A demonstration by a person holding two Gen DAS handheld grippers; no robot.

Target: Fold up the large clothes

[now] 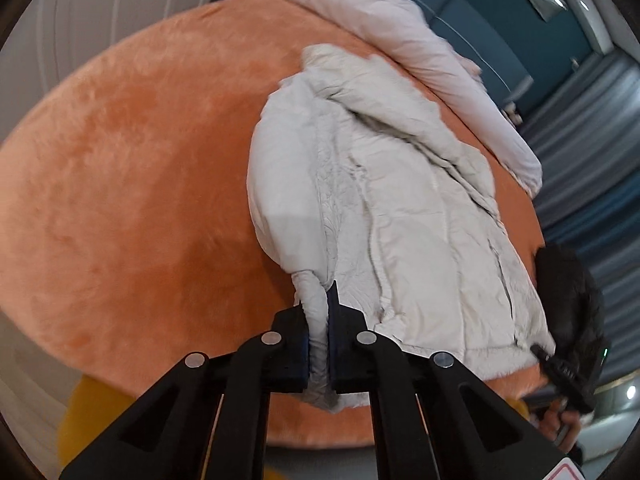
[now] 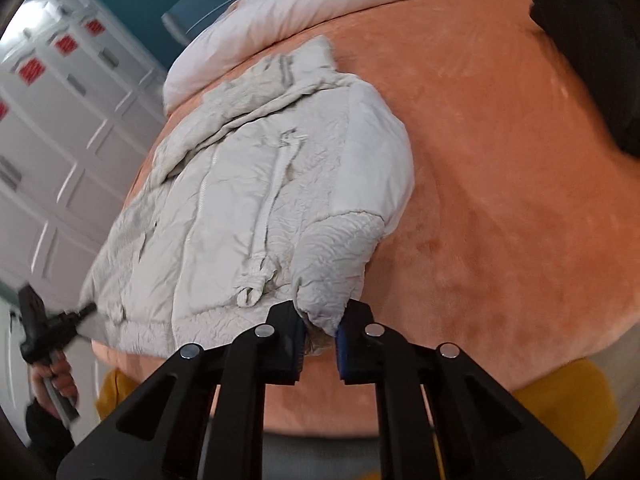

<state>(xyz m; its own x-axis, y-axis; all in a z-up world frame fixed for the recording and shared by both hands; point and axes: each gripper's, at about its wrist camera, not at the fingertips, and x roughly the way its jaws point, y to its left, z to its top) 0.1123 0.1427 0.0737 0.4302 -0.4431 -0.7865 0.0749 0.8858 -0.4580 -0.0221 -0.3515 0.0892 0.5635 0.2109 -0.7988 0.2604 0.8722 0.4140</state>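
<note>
A pale cream hooded jacket lies front side up on an orange plush blanket, hood toward the far side. My left gripper is shut on the cuff of one sleeve, and the cloth bunches between its blue pads. In the right wrist view my right gripper is shut on the other sleeve's cuff at the jacket's near corner. Each view also shows the other gripper, held in a hand, at the jacket's hem: the right one and the left one.
A white duvet is heaped along the blanket's far edge. White panelled cabinets stand on one side and blue-grey curtains on the other. Something yellow shows below the near edge. A dark shape sits at the upper right.
</note>
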